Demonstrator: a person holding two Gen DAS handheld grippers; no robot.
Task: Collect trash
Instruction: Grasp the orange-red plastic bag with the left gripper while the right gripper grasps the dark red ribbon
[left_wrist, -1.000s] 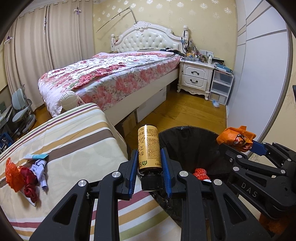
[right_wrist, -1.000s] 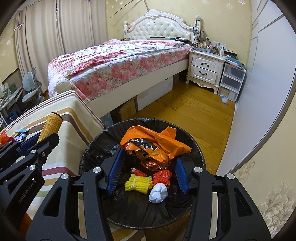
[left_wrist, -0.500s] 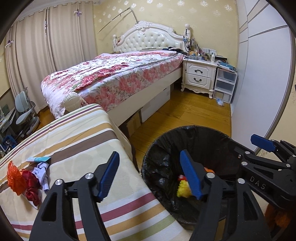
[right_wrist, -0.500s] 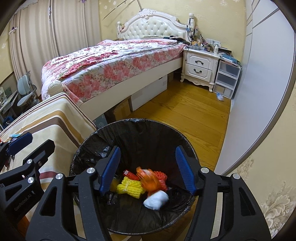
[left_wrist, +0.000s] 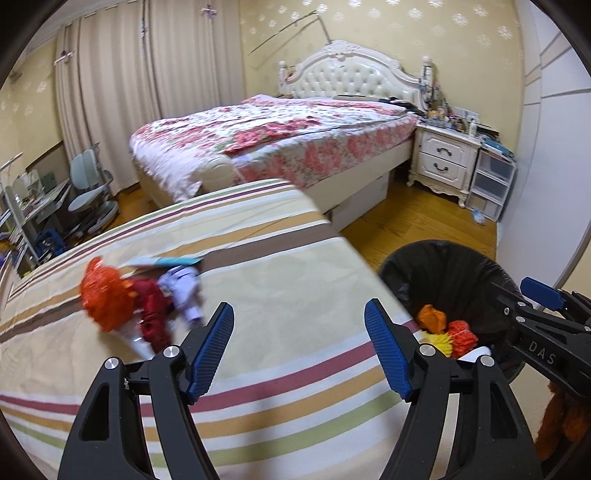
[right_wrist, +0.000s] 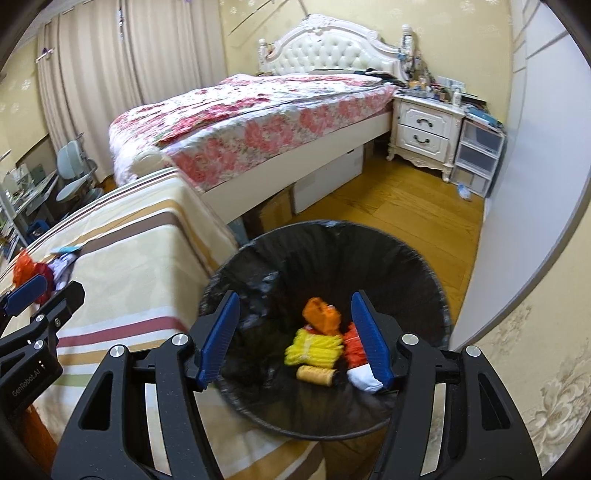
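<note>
Both drops done: my left gripper (left_wrist: 299, 350), jaws opening and empty, faced the wrapper pile (left_wrist: 140, 302) far-left on the striped cover; right gripper (right_wrist: 295, 339), spread empty, hung above the bin (right_wrist: 424, 266); next, a pinch there.

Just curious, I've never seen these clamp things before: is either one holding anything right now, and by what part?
Nothing is held. The left gripper is opening, empty, over the striped cover; the right gripper stands open above the bin.

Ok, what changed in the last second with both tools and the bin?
The left tool let go of the yellow bottle, now in the bin; its jaws are opening, empty, and it swung over the striped cover. The right tool dropped the orange bag in. The scraps on the cover stayed put.
</note>
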